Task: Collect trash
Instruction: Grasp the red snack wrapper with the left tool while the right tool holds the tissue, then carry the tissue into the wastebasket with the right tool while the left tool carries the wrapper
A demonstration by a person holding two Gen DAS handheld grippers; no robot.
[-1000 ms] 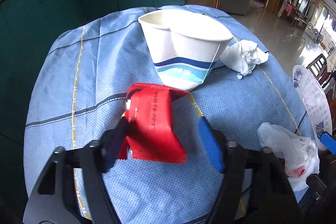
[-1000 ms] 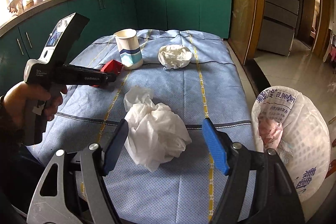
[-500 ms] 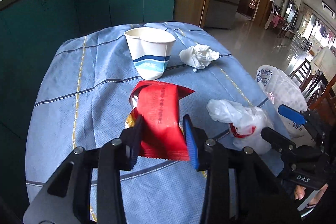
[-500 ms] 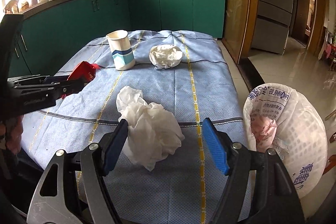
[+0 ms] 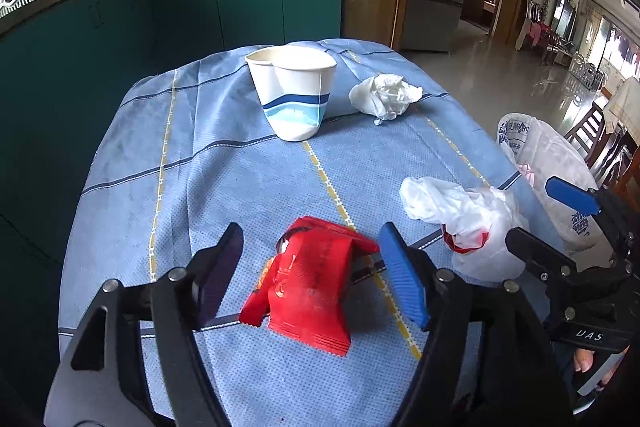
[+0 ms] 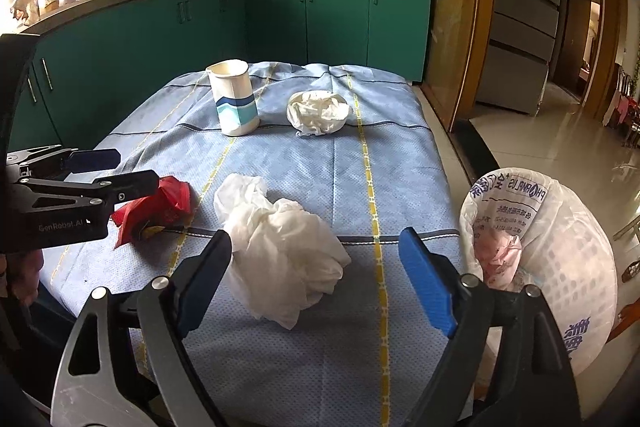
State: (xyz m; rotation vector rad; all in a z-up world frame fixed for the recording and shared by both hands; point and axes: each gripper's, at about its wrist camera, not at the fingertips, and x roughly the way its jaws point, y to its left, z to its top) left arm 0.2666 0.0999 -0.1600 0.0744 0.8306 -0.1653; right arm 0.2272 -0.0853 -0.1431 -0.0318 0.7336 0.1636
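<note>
Blue cloth (image 6: 320,167) with yellow stripes covered the whole table, teal cabinets (image 6: 280,23) behind it. Off the right edge sat a white trash bag (image 6: 560,227), mouth open. Near middle of the table was a crumpled white plastic bag (image 6: 288,255), right between the spread fingers of the right gripper (image 6: 316,283), not touching it as far as I could see. A paper cup (image 5: 292,91) stood upright at the far end with a tissue wad (image 5: 386,95) to its right. The left gripper (image 5: 312,271) was released too, with the red wrapper (image 5: 312,283) lying loose on the cloth between its fingers.
</note>
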